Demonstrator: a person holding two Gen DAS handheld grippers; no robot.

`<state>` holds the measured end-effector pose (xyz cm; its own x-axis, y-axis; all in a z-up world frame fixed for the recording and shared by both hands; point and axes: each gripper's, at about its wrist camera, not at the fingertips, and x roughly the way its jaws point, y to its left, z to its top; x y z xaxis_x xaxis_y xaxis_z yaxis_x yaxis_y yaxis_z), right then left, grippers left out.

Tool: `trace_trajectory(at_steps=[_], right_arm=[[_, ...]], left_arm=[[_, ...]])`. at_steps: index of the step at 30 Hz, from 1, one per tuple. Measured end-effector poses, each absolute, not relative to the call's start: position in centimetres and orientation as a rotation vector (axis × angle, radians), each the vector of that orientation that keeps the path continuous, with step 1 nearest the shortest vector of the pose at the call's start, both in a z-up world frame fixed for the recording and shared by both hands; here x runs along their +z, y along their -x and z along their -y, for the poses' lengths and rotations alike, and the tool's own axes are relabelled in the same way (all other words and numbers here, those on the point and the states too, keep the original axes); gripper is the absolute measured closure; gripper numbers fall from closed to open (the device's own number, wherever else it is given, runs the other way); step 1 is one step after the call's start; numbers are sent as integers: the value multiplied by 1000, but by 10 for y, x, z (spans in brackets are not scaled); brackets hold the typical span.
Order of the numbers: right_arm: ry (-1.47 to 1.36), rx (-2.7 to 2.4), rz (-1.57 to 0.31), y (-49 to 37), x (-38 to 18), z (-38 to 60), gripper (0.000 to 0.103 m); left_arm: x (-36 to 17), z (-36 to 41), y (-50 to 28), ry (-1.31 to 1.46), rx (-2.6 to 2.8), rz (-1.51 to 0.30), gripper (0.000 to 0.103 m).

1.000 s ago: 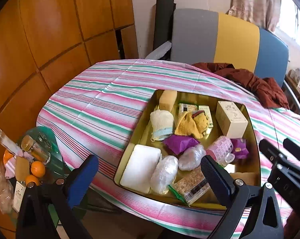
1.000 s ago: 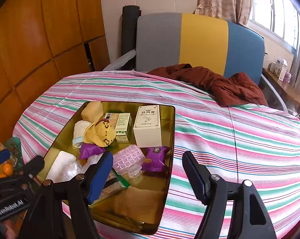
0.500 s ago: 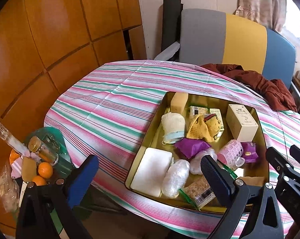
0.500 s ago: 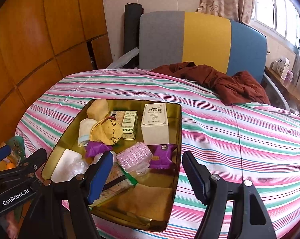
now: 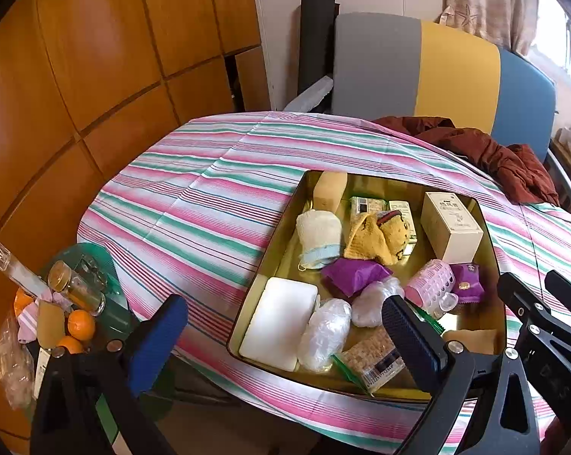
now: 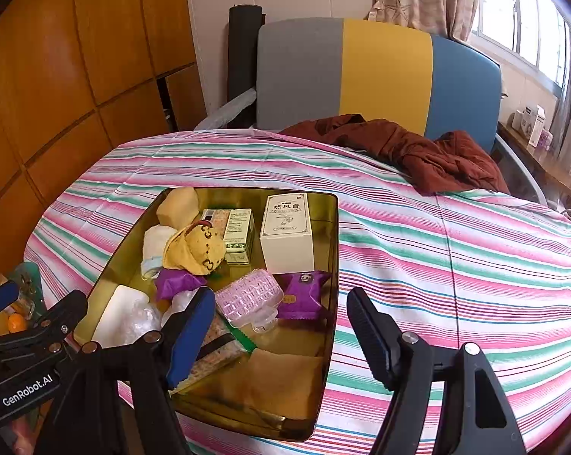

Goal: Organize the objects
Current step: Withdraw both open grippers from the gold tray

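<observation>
I read this as the very start of the job: everything I am meant to sort sits heaped in the gold tray (image 6: 333, 265) on the striped tablecloth (image 6: 456, 258), and the cloth around the tray is bare apart from a brown garment (image 6: 429, 151) at its far edge, by the chair. Nothing has been lifted out that I can see, so all the sorting is left. Along the tray's far edge sit a tan sponge (image 5: 329, 189), small green-and-white cartons (image 6: 240, 235) and a cream box (image 6: 287, 233) standing upright near the far right corner. A rolled white cloth (image 5: 319, 237) and a yellow cap (image 6: 194, 248) lie mid-tray, the cap partly over the cartons. Toward the near edge I see a white slab (image 5: 280, 322) in the near left corner, plastic-wrapped bundles (image 5: 325, 333), a purple packet (image 5: 352, 275), a pink lidded case (image 6: 247, 297), a purple sachet (image 6: 302, 292) touching it, and a snack bar pack (image 5: 372, 360). My left gripper (image 5: 285, 337) hangs with its fingers released and wide, nothing between them; my right gripper (image 6: 281, 326) is likewise spread and empty, over the tray's near right corner. Against the earlier frame the tray's contents lie the same, untouched; only the framing has shifted, the tray sitting a little further right and lower in the left view, while both grippers stay as open as before.
</observation>
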<state>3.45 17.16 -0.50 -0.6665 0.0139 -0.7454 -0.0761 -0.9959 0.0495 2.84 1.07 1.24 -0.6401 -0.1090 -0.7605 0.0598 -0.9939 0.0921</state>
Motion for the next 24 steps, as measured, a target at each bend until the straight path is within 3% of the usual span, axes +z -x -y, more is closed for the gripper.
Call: trace_trajectory(at_steps=[24], right_arm=[[1273, 2803, -126, -31, -9, -175, 30]], left_arm=[[4, -16, -25, -1324, -2748, 106, 0]])
